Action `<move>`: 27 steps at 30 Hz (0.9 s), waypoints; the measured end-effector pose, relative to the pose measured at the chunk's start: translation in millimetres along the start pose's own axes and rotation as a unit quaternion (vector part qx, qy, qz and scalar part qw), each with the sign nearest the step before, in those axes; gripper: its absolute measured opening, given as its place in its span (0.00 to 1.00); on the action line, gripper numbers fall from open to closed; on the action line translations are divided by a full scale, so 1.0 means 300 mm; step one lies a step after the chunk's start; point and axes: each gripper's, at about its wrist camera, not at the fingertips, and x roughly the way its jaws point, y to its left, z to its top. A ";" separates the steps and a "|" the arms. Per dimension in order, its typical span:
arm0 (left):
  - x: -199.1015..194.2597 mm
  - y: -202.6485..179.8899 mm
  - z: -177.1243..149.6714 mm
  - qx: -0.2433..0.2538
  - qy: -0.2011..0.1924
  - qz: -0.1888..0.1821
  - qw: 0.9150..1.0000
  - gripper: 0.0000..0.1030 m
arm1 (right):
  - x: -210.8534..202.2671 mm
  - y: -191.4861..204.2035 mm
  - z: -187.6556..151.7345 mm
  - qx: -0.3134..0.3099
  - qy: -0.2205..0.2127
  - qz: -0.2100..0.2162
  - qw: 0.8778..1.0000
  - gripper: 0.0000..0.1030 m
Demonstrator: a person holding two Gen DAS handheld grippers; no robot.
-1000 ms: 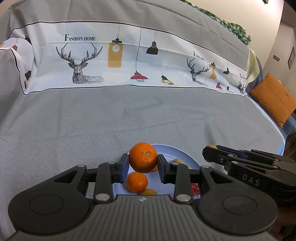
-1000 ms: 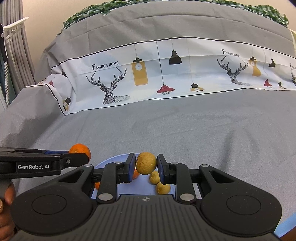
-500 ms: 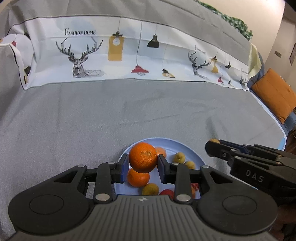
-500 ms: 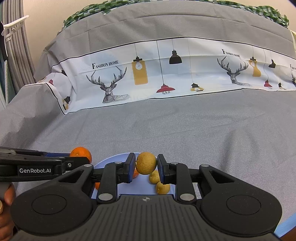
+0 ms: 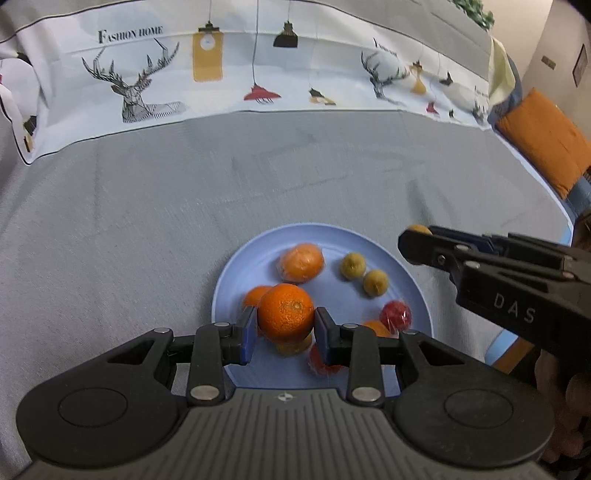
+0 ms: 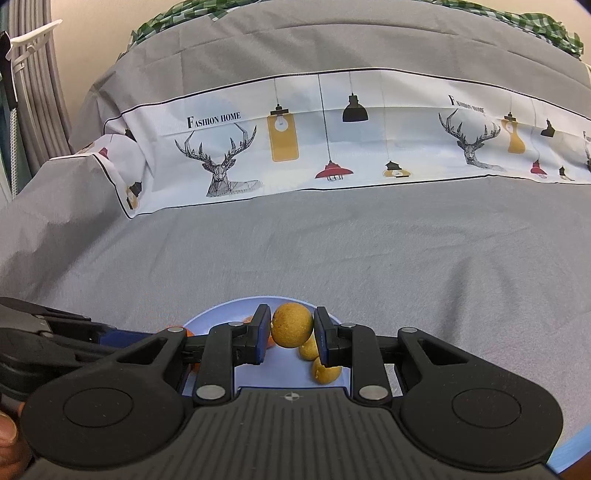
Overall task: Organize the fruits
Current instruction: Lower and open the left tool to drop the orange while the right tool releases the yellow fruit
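Lying on the grey cloth, the pale blue plate point(image 5: 236, 273) carries loose fruit partly hidden behind the left gripper point(image 5: 285, 329), clamped on a pitted orange point(image 5: 286, 312), while the right gripper point(image 6: 291, 334) pinches a dull yellow fruit point(image 6: 291, 325).

**Room and background, both wrist views**

Grey cloth point(image 5: 155, 206) covers the whole surface, lightly creased. Across its far part runs a white printed band point(image 6: 332, 147) edged with a thin dark line: stag heads, hanging lamps in black, red and mustard, the words "FASHION HOME". Beyond the band the grey cover rises as a rounded back, with green checked fabric point(image 6: 177, 14) draped along the top. Right edge, left wrist view: orange cushion point(image 5: 543, 144), cream wall point(image 5: 561, 33) with a small dark frame point(image 5: 580, 64). Left edge, right wrist view: grey ribbed curtain point(image 6: 40, 92), beige wall above. Light is even and soft.
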 end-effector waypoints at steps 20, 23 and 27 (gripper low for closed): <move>-0.018 0.021 0.014 -0.018 -0.012 -0.013 1.000 0.39 | 0.029 -0.001 -0.018 0.008 0.028 -0.013 0.999 0.53; -0.026 0.034 0.021 -0.032 -0.017 -0.013 0.999 0.39 | 0.027 -0.006 -0.017 0.013 0.027 -0.014 0.999 0.54; -0.030 0.025 0.020 -0.028 -0.020 -0.008 0.999 0.39 | 0.028 -0.008 -0.018 0.014 0.028 -0.016 0.999 0.59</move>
